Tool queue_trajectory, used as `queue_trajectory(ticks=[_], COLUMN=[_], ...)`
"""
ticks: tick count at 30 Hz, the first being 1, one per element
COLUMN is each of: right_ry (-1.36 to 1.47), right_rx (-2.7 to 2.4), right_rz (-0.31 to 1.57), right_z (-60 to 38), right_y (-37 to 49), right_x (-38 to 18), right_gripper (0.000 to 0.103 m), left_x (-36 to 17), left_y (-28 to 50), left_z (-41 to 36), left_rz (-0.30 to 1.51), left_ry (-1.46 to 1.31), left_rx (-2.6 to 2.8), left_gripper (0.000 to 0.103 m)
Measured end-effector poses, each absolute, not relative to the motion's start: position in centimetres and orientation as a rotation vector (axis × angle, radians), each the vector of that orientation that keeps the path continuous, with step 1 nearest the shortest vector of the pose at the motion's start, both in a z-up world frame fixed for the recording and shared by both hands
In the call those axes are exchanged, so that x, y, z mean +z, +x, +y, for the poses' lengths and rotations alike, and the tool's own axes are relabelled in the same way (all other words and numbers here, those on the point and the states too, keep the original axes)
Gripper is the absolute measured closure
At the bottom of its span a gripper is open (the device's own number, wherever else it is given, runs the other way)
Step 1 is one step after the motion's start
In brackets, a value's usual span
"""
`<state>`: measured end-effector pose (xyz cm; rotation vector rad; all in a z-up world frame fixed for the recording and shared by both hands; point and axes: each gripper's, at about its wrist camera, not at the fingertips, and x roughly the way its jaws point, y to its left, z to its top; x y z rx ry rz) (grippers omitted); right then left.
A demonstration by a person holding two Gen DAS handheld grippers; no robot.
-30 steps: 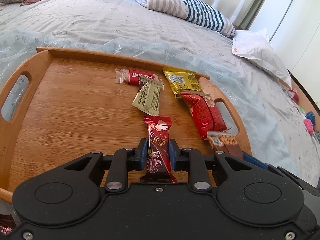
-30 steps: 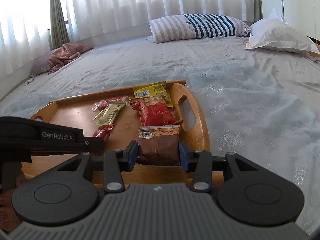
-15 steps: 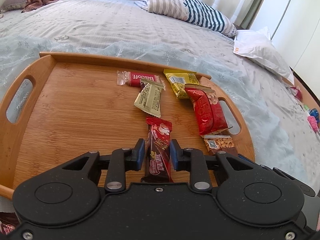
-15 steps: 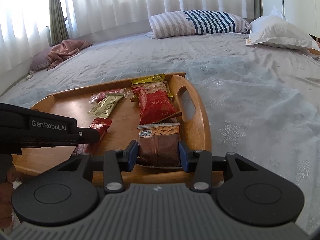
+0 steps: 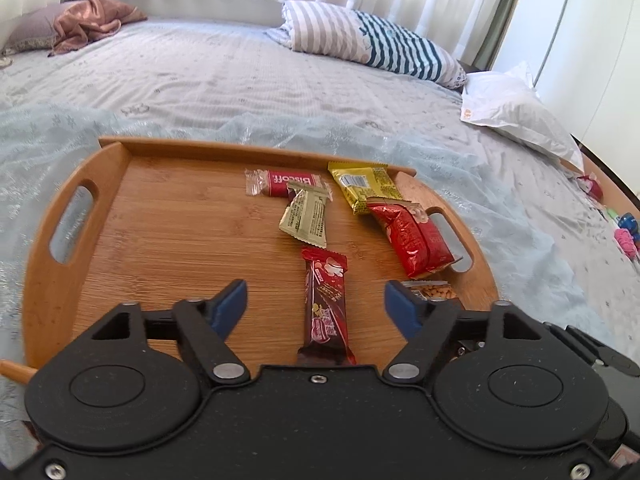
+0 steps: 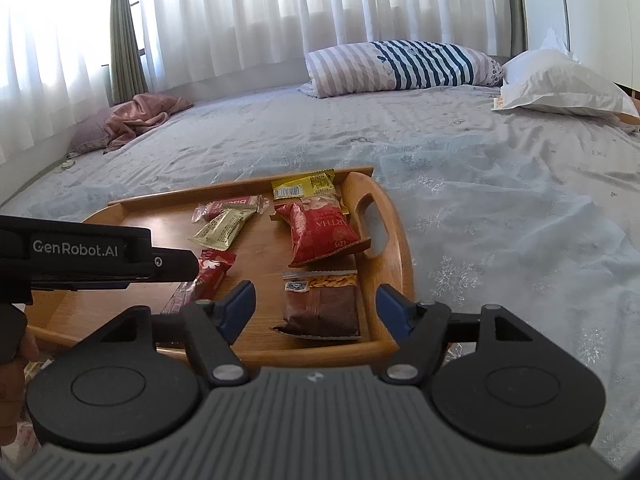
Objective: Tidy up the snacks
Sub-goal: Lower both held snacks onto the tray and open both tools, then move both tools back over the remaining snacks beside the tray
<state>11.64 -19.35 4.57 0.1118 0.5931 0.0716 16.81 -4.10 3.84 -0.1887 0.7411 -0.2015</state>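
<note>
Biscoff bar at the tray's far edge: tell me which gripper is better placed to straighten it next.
Left, probably. The left gripper stands open almost in line with the Biscoff bar; the right gripper, also open, faces the brown almond packet near the tray's right handle.

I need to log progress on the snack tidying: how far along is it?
Six packets lie on the wooden tray. Both grippers' jaws have just been opening: left gripper around the dark red chocolate bar, right gripper around the brown almond packet. Nothing is held. Whatever remains is unclear.
</note>
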Motion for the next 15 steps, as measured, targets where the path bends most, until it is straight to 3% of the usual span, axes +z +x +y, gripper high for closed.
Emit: queue_trajectory(ticks=[8,15], right_ry=[0.101,0.100], right_rx=[0.096,0.119], right_rz=[0.561,0.536], right_z=[-19.0,-18.5], right_y=[9.2,7.3], right_x=[5.2,4.8], right_gripper=[0.013,0.012], left_x=[4.1,3.5], left_y=[12.8,9.1], left_z=[-1.8,0.0], left_rz=[0.726,0.726], left_ry=[-0.203,-0.187], left_rx=[-0.196,-0.167], left_gripper=[0.018,0.017])
